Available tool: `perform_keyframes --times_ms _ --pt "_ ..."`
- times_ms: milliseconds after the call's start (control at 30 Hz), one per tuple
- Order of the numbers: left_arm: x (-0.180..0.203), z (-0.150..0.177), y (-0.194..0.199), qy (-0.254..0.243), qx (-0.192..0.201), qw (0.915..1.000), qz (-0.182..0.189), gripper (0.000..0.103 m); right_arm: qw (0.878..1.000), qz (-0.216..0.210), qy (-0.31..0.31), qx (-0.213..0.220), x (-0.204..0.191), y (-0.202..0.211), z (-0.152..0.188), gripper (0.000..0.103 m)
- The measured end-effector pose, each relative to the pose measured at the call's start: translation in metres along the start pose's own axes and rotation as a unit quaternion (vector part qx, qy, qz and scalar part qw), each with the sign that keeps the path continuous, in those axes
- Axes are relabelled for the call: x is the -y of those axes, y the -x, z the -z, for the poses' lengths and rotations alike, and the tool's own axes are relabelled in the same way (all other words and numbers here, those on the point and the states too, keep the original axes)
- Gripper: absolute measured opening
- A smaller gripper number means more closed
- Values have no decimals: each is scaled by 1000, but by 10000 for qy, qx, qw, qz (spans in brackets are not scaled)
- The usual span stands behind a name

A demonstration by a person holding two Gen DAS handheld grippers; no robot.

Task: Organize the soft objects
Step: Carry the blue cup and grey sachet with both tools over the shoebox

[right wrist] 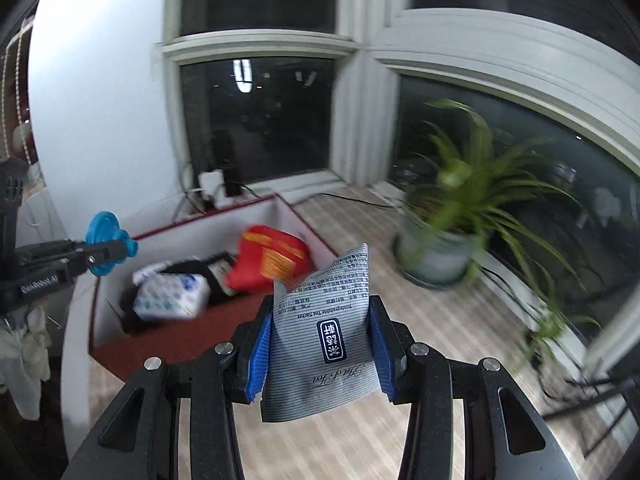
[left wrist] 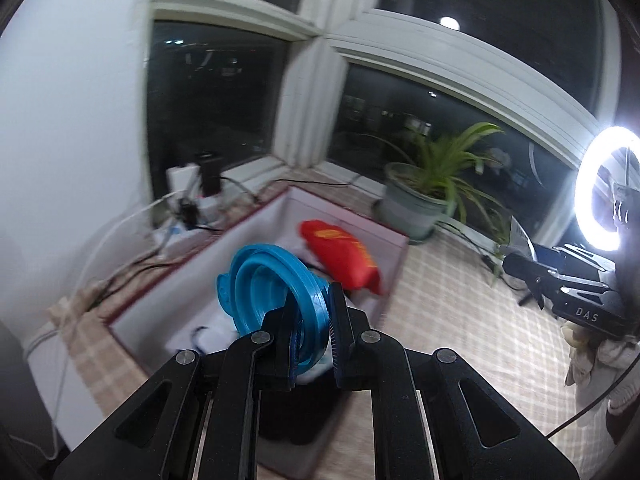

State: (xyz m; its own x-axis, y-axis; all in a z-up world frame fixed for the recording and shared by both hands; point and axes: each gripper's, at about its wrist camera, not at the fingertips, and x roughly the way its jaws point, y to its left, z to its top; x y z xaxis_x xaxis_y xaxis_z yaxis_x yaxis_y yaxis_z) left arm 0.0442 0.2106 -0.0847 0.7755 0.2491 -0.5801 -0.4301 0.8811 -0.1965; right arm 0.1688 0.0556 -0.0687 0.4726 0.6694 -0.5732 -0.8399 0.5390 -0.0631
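My left gripper is shut on the rim of a blue collapsible silicone cup, held in the air above a box with red edges and white walls. From the right wrist view the same gripper and blue cup show at the left. My right gripper is shut on a grey striped tea sachet, raised near the box. In the box lie a red packet, a white patterned tissue pack and dark items.
A potted green plant stands on the checked cloth to the right of the box. Cables and a power strip sit in the window corner behind the box. A bright ring light and my right gripper's black body are at the far right.
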Motion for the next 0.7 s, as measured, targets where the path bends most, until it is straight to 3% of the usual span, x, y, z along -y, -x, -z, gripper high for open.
perform_keyframes --times_ms 400,700 --pt "-61 -8 -16 361 -128 9990 -245 11 9970 -544 532 -153 -74 -66 -43 40" --pt "-73 -10 -34 450 -330 9983 -140 11 9956 -722 465 -380 -91 -104 -54 40"
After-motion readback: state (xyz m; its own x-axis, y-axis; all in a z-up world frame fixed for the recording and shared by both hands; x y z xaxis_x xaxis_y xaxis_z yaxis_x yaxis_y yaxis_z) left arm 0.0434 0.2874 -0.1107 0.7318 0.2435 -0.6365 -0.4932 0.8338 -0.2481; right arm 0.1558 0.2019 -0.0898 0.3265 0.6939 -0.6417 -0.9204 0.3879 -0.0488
